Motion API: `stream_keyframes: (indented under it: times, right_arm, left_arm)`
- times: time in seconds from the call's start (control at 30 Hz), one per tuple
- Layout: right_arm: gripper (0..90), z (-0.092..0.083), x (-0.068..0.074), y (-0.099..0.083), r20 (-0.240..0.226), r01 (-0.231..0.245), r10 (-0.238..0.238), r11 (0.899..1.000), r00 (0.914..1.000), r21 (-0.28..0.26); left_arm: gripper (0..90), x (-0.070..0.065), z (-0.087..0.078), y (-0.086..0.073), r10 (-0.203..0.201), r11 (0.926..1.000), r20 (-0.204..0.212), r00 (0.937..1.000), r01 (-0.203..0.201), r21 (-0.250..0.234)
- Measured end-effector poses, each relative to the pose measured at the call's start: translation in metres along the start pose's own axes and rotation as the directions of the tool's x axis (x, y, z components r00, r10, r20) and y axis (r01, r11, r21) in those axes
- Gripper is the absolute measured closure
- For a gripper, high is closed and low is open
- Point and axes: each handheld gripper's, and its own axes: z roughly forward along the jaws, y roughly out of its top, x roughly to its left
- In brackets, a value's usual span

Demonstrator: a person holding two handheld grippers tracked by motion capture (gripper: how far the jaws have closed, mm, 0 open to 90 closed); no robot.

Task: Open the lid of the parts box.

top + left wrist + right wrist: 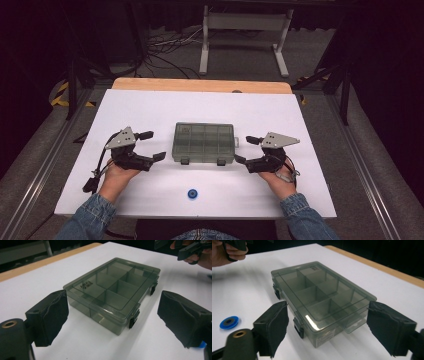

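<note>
The lid's printed mark (86, 285) on the organizer box (204, 142) is too small to read.

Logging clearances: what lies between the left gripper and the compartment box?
Nothing: bare white table separates the open left gripper from the compartment box, as the high view and left gripper view show.

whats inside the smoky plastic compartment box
Through the closed lid of the translucent grey plastic compartment box, only divider walls forming empty-looking compartments are visible. The tinted plastic and glare leave the near corner cells unclear, so something tiny there could go unseen.
</note>
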Motion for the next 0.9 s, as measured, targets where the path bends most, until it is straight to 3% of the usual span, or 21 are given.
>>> stream_keyframes:
  times: [0.27, 0.43, 0.8, 0.9]
  right_arm:
    - [22.7, 0.009, 0.001, -0.007, -0.009, -0.002, 0.002, 0.998, 1.0000, 0.056]
    - [23.1, 0.015, 0.002, -0.012, -0.014, -0.001, 0.003, 0.996, 0.9999, 0.091]
    - [26.8, 0.023, 0.004, -0.018, -0.025, 0.008, -0.005, 0.990, 0.9997, 0.138]
    - [29.3, 0.025, 0.005, -0.020, -0.027, 0.010, -0.006, 0.989, 0.9996, 0.147]
  left_arm:
    - [14.2, 0.001, 0.009, -0.007, -0.006, 0.9976, 0.003, 1.0000, 0.006, 0.069]
    - [15.0, 0.002, 0.014, -0.011, -0.022, 0.9935, 0.006, 0.9997, 0.022, 0.112]
    - [18.4, 0.001, 0.025, -0.020, -0.019, 0.9830, 0.015, 0.9997, 0.016, 0.183]
    - [22.8, 0.000, 0.027, -0.022, -0.020, 0.9807, 0.019, 0.9996, 0.016, 0.195]
